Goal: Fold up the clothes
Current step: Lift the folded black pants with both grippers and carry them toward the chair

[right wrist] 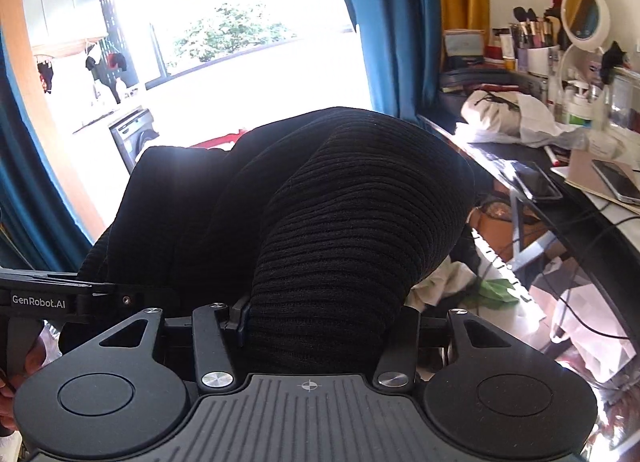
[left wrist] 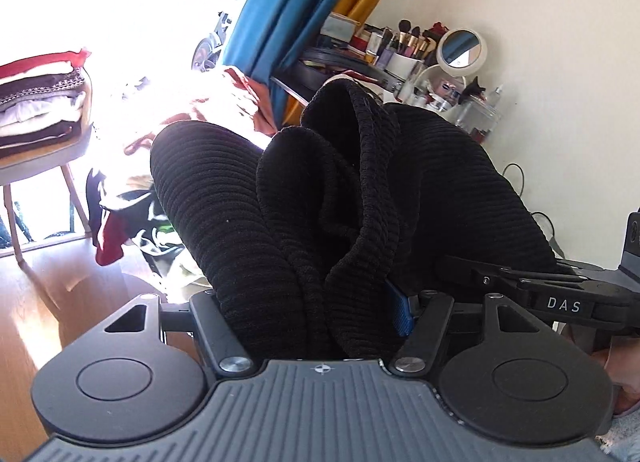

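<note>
Black ribbed knit garment (left wrist: 224,198) bunched thick between both tools, carried in the air over no surface: left gripper (left wrist: 320,314) clenched on a wad of several folds, right gripper (right wrist: 320,322) clenched on one fat roll (right wrist: 360,222). It looks soft, limp, stretchy and fairly bulky, likely to sag and slide under its own weight, so holds near hems or corners should serve better than mid-bundle. Room: wooden floor (left wrist: 60,282), folded stack (left wrist: 40,102) on a chair, cluttered vanity desk (right wrist: 520,166) near blue curtains (right wrist: 384,22).
</note>
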Action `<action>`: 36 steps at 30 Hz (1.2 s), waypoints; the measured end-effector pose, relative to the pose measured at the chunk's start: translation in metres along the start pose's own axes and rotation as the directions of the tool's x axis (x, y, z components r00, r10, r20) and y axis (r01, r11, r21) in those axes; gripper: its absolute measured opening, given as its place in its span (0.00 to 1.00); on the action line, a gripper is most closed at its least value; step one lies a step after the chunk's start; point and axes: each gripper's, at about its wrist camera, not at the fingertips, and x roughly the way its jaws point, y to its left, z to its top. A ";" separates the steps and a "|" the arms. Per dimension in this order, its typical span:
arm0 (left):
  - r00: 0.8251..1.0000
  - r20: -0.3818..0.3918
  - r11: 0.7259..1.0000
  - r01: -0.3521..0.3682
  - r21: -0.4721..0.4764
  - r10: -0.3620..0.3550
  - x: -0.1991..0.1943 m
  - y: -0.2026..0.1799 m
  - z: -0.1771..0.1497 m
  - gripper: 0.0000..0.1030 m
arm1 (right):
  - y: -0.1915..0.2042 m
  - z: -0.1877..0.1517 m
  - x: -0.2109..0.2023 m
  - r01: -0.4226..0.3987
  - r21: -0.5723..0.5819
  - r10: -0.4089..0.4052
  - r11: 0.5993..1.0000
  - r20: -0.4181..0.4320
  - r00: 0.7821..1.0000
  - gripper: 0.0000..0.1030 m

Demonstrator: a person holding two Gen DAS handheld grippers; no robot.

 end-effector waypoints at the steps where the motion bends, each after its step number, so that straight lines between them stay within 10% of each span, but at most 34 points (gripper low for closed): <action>1: 1.000 0.000 1.000 -0.004 -0.004 0.004 0.001 0.010 0.006 0.64 | 0.007 0.007 0.014 -0.005 0.003 0.005 1.000 -0.006 1.000 0.43; 24: 0.968 0.090 0.953 -0.211 -0.218 0.235 0.044 0.197 0.144 0.64 | 0.080 0.214 0.306 -0.263 -0.148 0.250 0.954 -0.096 0.963 0.43; 36: 0.991 0.047 0.970 -0.111 -0.217 0.124 0.069 0.346 0.195 0.64 | 0.154 0.245 0.419 -0.176 -0.120 0.159 0.977 -0.138 0.978 0.43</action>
